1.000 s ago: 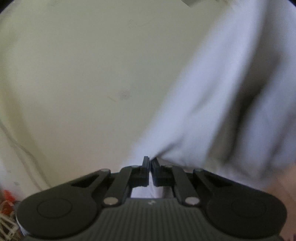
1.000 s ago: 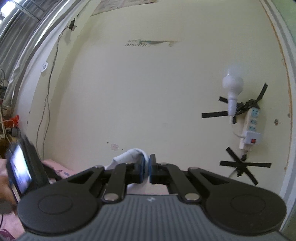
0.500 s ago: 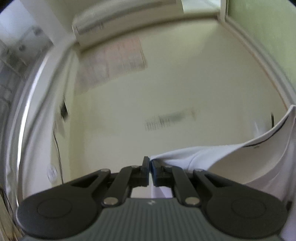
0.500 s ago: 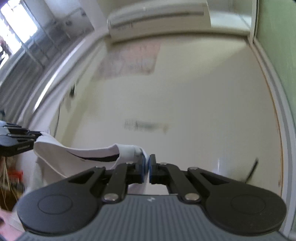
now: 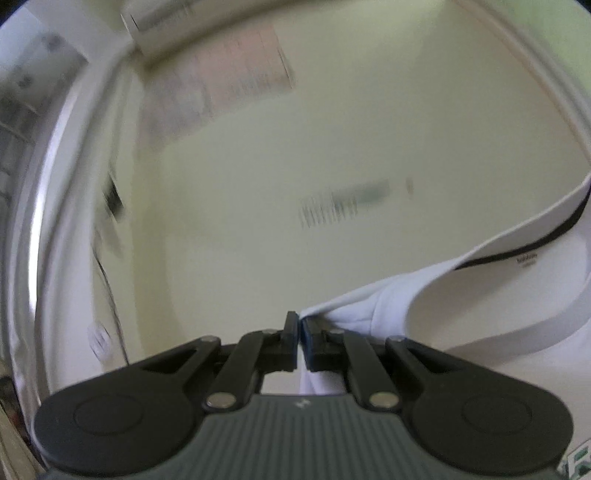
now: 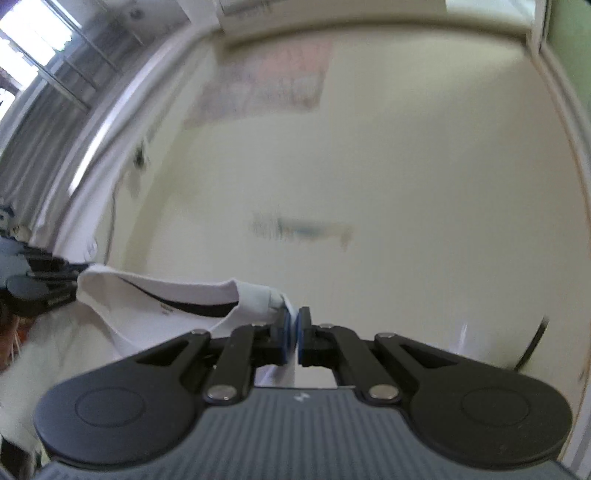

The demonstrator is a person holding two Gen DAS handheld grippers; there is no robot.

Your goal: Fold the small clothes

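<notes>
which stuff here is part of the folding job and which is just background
Job:
- white garment
- left hand-held gripper, shut on it
- right hand-held gripper, shut on it

Background:
- wall poster
- air conditioner
- window

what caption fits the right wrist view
Right gripper and left gripper pinch a white garment stretched before a cream wall.

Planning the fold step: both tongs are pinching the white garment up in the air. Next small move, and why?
Probably spread the two tongs apart a little to pull the top edge taut. The white garment sags in a curve between the left tongs and the right tongs, both shut on its edge. No table is in view, so lowering can wait until it hangs flat.
</notes>
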